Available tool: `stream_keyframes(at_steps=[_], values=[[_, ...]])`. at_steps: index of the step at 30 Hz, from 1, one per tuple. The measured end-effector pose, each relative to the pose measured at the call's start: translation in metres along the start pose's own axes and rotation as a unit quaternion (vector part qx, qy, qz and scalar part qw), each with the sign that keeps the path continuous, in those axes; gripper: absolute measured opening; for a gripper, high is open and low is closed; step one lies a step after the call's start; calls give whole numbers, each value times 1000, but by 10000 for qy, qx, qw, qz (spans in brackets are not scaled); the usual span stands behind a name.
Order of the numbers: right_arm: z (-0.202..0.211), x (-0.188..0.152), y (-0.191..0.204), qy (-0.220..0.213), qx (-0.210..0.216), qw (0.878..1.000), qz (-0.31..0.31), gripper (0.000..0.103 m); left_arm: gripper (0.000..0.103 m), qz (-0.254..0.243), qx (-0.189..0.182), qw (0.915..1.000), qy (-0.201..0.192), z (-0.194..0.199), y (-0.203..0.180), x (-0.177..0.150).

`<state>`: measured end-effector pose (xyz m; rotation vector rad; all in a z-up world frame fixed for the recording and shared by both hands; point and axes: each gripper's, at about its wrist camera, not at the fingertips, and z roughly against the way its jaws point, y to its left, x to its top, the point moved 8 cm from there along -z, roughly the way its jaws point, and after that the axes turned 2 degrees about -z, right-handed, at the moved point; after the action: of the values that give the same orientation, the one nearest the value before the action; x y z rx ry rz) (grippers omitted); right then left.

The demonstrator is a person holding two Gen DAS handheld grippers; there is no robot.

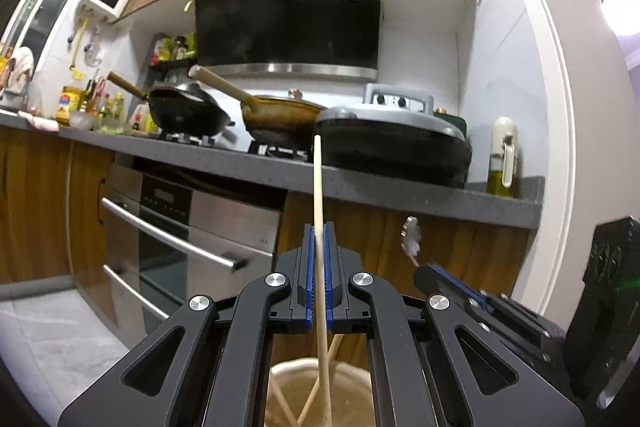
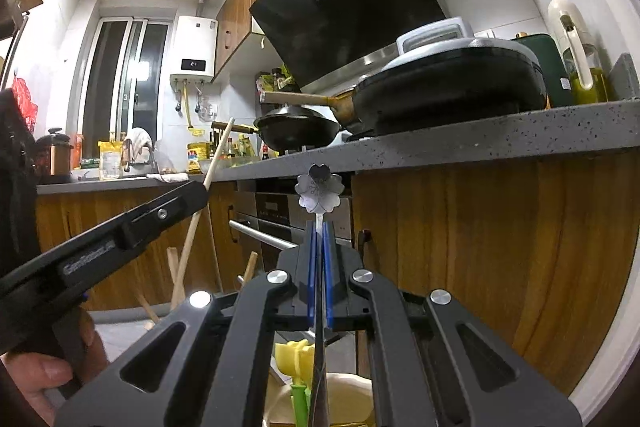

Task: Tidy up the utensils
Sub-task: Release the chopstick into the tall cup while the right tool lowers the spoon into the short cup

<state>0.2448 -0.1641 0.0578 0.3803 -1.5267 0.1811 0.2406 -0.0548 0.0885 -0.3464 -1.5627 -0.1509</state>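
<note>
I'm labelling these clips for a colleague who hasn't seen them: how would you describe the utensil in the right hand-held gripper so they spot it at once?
Find the grey countertop edge running across the right wrist view. Just below it, the right hand-held gripper is shut on a thin metal utensil. Unlike the plain wooden chopstick held to its left, its silver end is shaped like a five-petalled flower.

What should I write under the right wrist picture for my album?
Right tongs pinch a silver flower-topped metal utensil before a grey kitchen counter.
</note>
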Motion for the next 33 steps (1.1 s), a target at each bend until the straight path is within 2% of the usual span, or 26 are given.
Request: stream_keyframes(at_steps=[6,17,25,33], values=[[-1,8,-7,-120,-64,9997,-225,3,5,27,16,10000,36,6,5,-5],[-3,-2,-5,-114,-269,9995,141,3,5,-49,-74,9999,85,10,6,-8],[15,-8,-17,106,-132,9999,-23,3,5,-88,-101,9997,195,21,10,-11],[40,-25,-13,447,-67,9989,117,3,5,-314,-69,9985,437,39,4,-19]])
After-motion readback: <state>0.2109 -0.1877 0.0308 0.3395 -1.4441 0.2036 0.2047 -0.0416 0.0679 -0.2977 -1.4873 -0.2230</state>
